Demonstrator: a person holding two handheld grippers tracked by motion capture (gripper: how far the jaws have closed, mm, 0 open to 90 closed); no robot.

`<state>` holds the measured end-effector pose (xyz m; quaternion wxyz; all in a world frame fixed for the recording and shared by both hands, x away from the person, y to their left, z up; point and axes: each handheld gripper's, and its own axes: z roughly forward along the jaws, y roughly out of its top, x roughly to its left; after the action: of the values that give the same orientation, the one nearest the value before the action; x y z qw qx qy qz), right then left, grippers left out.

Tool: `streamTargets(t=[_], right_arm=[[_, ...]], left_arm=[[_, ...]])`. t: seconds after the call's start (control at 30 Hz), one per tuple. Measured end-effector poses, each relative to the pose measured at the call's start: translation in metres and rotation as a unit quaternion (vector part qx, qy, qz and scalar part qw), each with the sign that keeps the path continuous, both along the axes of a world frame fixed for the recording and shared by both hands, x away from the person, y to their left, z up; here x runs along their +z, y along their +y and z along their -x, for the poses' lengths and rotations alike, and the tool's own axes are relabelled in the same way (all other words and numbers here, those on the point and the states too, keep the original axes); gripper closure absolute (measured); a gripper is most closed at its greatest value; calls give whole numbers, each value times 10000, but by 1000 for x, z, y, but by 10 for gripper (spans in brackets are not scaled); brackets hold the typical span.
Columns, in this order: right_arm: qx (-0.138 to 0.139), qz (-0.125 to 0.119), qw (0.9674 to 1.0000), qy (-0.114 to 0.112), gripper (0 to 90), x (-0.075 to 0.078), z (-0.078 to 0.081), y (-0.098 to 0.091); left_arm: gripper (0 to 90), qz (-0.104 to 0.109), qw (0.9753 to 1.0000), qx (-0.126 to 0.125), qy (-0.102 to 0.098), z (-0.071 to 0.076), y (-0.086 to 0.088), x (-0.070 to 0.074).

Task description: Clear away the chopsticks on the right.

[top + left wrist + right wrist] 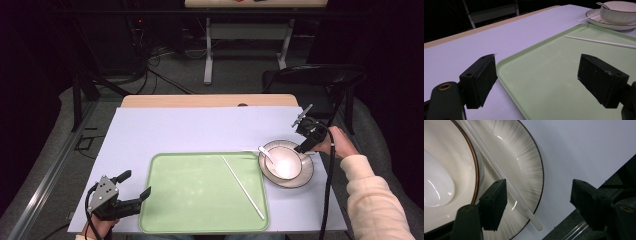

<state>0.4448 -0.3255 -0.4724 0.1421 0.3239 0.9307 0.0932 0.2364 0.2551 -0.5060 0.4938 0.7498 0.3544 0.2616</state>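
White chopstick (506,183) resting across the plate (529,162), just beside the bowl (454,152), its end sticking out past the plate's rim near the table's right edge. Your right gripper (539,197) hovers over that end, jaws partly apart, with nothing pressed between the pads; the stick passes close under the left jaw. A second chopstick (243,187) lies on the green tray (200,220). Your left gripper (134,186) waits at the tray's left edge, jaws wide and empty. A spoon (265,152) leans in the bowl. Risk: the stick is thin, smooth and round, so closing off-centre would likely roll it off the rim or pinch the plate instead. Pushing down on the overhanging end could flip the stick up.
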Motion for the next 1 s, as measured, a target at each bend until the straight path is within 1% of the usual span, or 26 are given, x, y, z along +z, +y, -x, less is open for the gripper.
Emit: streamTargets(t=[0.03, 0.07, 0.1, 0.13, 0.17, 0.2, 0.23, 0.27, 0.3, 0.33, 0.37, 0.4, 0.43, 0.5, 0.53, 0.63, 0.7, 0.77, 0.8, 0.93, 0.97, 1.0], right_arm=[[0, 0, 10000, 0, 302, 0, 0, 0], [62, -15, 9999, 79, 361, -3, 0, 0], [62, -15, 9999, 79, 361, -3, 0, 0], [43, -15, 9999, 155, 414, -5, 0, 0], [43, -15, 9999, 155, 414, -5, 0, 0], [128, -47, 9996, 247, 497, -7, 0, -1], [128, -47, 9996, 247, 497, -7, 0, -1], [216, -32, 9992, 324, 539, -9, 1, -2], [216, -32, 9992, 324, 539, -9, 1, -2], [271, -20, 9989, 392, 586, -11, 1, -2], [271, -20, 9989, 392, 586, -11, 1, -2], [353, 12, 9983, 470, 625, -14, 2, -2], [353, 12, 9983, 470, 625, -14, 2, -2], [374, 2, 9980, 510, 653, -16, 2, -2], [382, 29, 9979, 526, 683, -18, 2, -2], [382, 32, 9977, 553, 692, -21, 3, -1], [398, 63, 9977, 554, 708, -23, 3, -1], [406, 26, 9976, 557, 736, -25, 3, -1], [389, 56, 9979, 523, 745, -26, 4, -1], [388, 31, 9981, 476, 756, -28, 5, -1], [384, 54, 9981, 480, 771, -27, 6, 0], [393, 47, 9984, 415, 798, -29, 6, 0]], left_arm=[[155, 0, 10000, 0, 0, 0, 0, 0], [155, 1, 10000, 8, -3, 0, 0, 0], [155, 1, 10000, 8, -3, 0, 0, 0], [155, 1, 10000, 10, -2, 0, 0, 0], [155, 6, 10000, 11, -4, 0, 0, 0], [155, 1, 10000, 2, -2, 0, 0, 0], [156, 1, 10000, 2, -2, 0, 0, 0], [155, 2, 10000, 4, -1, 0, 0, 0], [155, 0, 10000, 4, 0, 0, 0, 0], [156, -1, 10000, 1, 3, 0, 0, 0], [155, -1, 10000, 1, 3, 0, 0, 0], [155, 9, 10000, 16, -12, 0, 0, 0], [156, 9, 10000, 16, -12, 0, 0, 0], [156, 2, 10000, 11, -4, 0, 0, 0], [156, 8, 10000, 13, -7, 0, 0, 0], [155, -3, 10000, 16, -7, 0, 0, 0], [156, 2, 10000, 10, -4, 0, 0, 0], [155, 3, 10000, 11, -3, 0, 0, 0], [155, 7, 10000, 9, -5, 0, 0, 0], [155, 3, 10000, 6, -7, 0, 0, 0], [155, -2, 10000, 11, -3, 0, 0, 0], [156, -4, 10000, 10, -3, 0, 0, 0]])
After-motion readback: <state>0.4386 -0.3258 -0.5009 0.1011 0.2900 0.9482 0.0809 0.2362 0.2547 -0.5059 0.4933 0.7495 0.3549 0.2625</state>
